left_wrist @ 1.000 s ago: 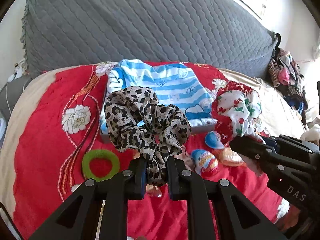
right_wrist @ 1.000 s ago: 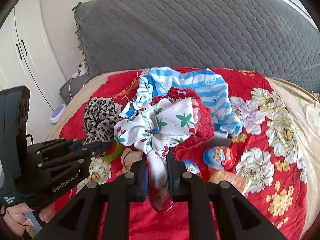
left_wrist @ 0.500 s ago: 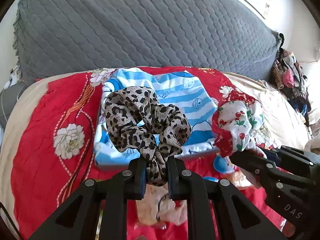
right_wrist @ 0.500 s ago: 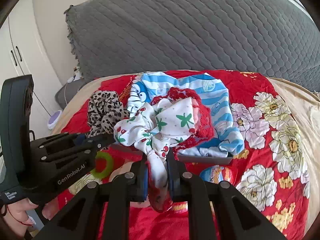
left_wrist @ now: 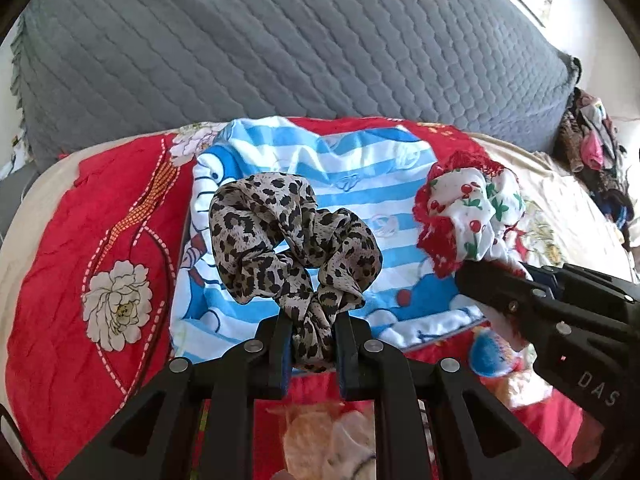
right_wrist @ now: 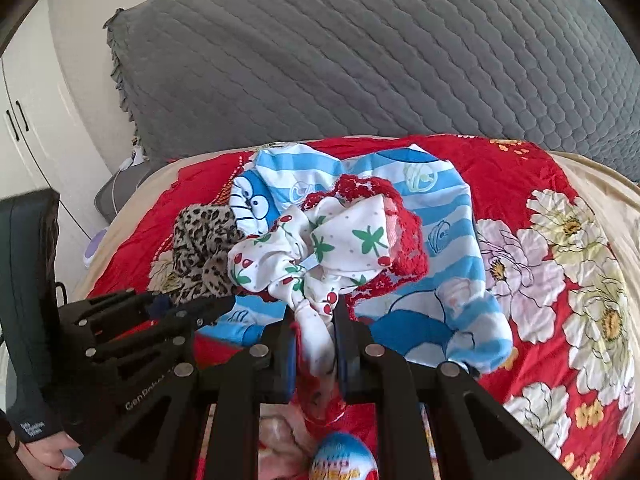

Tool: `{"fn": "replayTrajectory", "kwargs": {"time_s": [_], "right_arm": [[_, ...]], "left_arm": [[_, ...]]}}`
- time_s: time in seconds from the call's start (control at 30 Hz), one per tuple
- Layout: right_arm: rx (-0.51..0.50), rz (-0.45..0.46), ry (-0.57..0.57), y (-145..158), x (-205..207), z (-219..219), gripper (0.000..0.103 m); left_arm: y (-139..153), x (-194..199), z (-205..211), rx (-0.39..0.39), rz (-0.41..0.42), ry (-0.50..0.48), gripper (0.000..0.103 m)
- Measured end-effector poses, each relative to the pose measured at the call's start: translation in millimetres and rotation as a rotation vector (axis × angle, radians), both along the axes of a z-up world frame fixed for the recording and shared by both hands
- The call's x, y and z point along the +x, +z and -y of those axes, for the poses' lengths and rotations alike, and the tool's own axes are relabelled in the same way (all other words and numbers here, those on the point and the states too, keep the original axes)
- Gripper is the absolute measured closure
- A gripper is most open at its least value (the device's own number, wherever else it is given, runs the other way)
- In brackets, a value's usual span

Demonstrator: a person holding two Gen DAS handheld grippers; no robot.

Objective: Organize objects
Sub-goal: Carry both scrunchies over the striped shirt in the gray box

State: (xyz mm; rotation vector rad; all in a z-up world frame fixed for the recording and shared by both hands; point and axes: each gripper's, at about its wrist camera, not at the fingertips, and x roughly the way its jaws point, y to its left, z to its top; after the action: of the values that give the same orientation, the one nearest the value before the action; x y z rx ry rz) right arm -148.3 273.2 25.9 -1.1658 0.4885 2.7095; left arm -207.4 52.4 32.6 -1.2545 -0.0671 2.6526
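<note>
Setting: bed with a red flowered cover (left_wrist: pixel 68 240) and a grey quilted headboard (left_wrist: pixel 280 48) behind; white cupboard doors at the far left of the right wrist view.
Left claw (left_wrist: pixel 310 340): closed tight on the gathered end of a leopard-print scrunchie (left_wrist: pixel 288 240), which stands up off the bed, above the near half of the striped cloth.
Right claw (right_wrist: pixel 316 344): closed tight on the tail of a cherry-print scrunchie with red lace edging (right_wrist: pixel 332 248), also lifted, over the same cloth.
Target spot: a blue-and-white striped cartoon cloth (left_wrist: pixel 360 168) draped over what looks like a shallow tray or box; a dark edge shows under its near side, though I cannot tell what it is.
Done so far: both scrunchies are picked up and brought over the cloth; neither is set down.
Left to do: by my reading, release both on the cloth, then collect what lies loose nearer the camera, a foil-wrapped egg (right_wrist: pixel 344 456) and a peach-coloured crumpled item (left_wrist: pixel 328 436).
Writing: "DAS" on the right tool's body in the left wrist view; "GenRobot" partly readable on the left tool in the right wrist view; a small white label near the hand is too small to read, and the egg wrapper's lettering is blurred.
</note>
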Motion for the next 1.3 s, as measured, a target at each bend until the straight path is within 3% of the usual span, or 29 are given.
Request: {"fn": "replayTrajectory", "kwargs": {"time_s": [0.37, 0.9, 1.2, 1.3], "right_arm": [[-0.015, 0.021, -0.014, -27, -24, -17, 0.088], [-0.036, 0.041, -0.015, -48, -46, -36, 0.088], [-0.024, 0.117, -0.012, -69, -60, -39, 0.088], [-0.039, 0.142, -0.012, -76, -62, -40, 0.088]], "left_arm": [[-14, -31, -4, 0.008, 0.006, 0.004, 0.086], [-33, -55, -12, -0.045, 0.030, 0.015, 0.086], [-54, -70, -12, -0.060, 0.104, 0.037, 0.085], [-61, -72, -11, -0.067, 0.125, 0.043, 0.080]]}}
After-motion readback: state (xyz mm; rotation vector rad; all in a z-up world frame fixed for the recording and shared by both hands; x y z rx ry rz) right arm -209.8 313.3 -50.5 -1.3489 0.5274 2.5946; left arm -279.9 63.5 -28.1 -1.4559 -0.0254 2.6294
